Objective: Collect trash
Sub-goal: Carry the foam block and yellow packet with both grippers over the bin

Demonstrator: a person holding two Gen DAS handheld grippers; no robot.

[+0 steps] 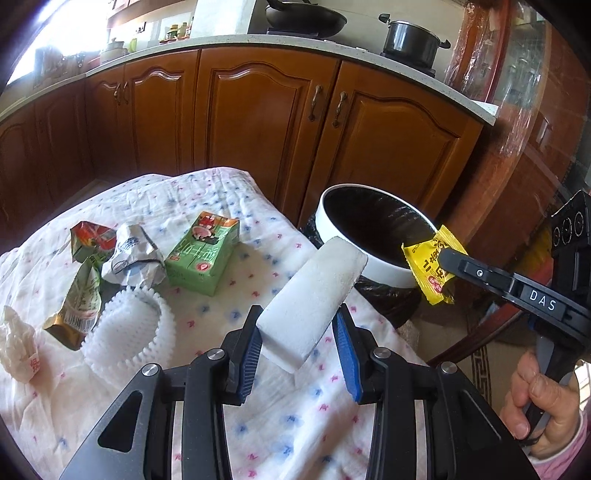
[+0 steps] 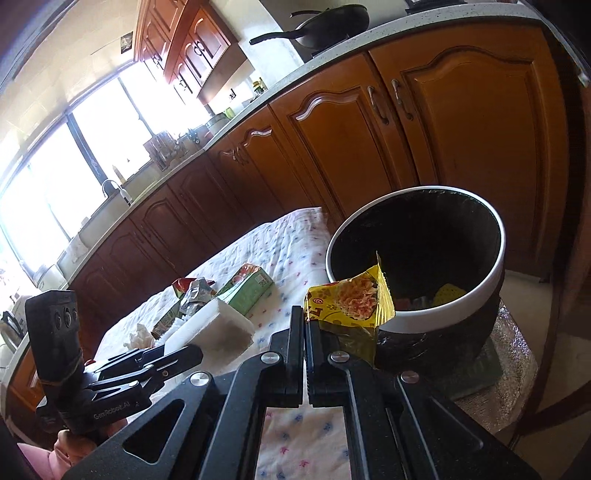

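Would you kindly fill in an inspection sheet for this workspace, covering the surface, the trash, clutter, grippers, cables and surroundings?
Surface: table under a rumpled floral cloth.
Job's things: white-rimmed bin with black liner beside the table; green carton, crumpled wrappers, white foam netting and crumpled tissue lie on the cloth.
Clutter: nothing seen beyond the trash.
Grippers: left gripper clamps a white foam block; right gripper is shut on a yellow packet at the bin's rim.
Cables: nothing seen.
Surroundings: wooden cabinets, counter with a wok and a pot.
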